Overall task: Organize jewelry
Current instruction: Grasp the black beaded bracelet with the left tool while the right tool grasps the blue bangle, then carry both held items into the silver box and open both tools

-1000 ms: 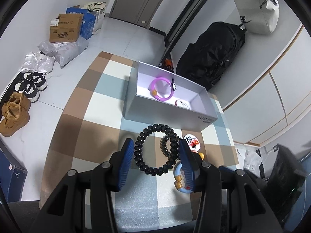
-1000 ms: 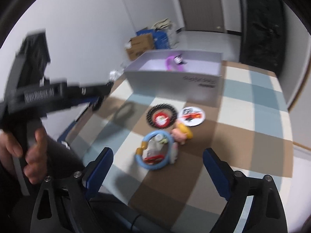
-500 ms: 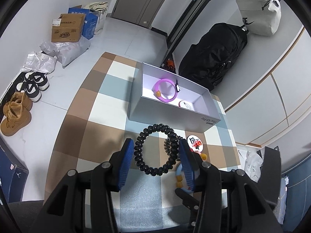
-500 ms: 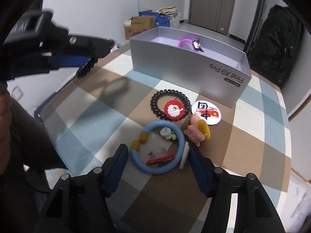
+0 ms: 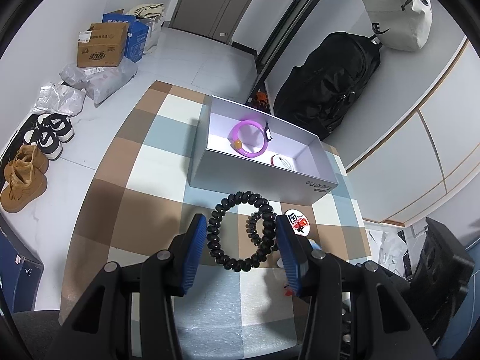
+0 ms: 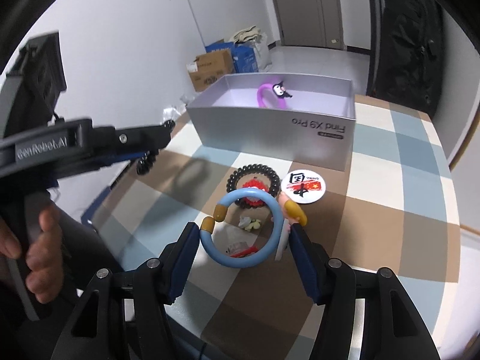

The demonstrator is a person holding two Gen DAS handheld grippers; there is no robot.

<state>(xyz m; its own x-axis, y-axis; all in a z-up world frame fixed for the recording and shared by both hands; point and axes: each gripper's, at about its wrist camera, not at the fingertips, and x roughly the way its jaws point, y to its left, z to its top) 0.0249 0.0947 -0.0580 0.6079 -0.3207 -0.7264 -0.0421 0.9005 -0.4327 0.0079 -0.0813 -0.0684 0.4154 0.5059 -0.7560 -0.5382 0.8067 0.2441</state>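
A black beaded bracelet (image 5: 213, 234) hangs above the checked table, and my left gripper (image 5: 241, 222) is shut on it, a blue pad pressing on each side. From the right wrist view, that gripper (image 6: 150, 150) hovers left of the grey open box (image 6: 270, 138). My right gripper (image 6: 243, 231) is shut on a blue bangle (image 6: 240, 262) with yellow ends, held just above the table. Inside the box (image 5: 249, 177) lies a purple bracelet (image 5: 253, 153) with a small black-and-white charm.
On the table before the box lie a black coil ring (image 6: 270, 175) around a red bead piece, a round white badge (image 6: 303, 186), a pink figure (image 6: 295, 213) and small bits. Shoes (image 5: 24, 177), cardboard boxes (image 5: 100, 48) and a black bag (image 5: 330, 84) sit on the floor around the table.
My right gripper came in over the blue bangle, narrowed its jaws onto it and raised it off the table. The left gripper kept its hold on the black bracelet and stayed put.
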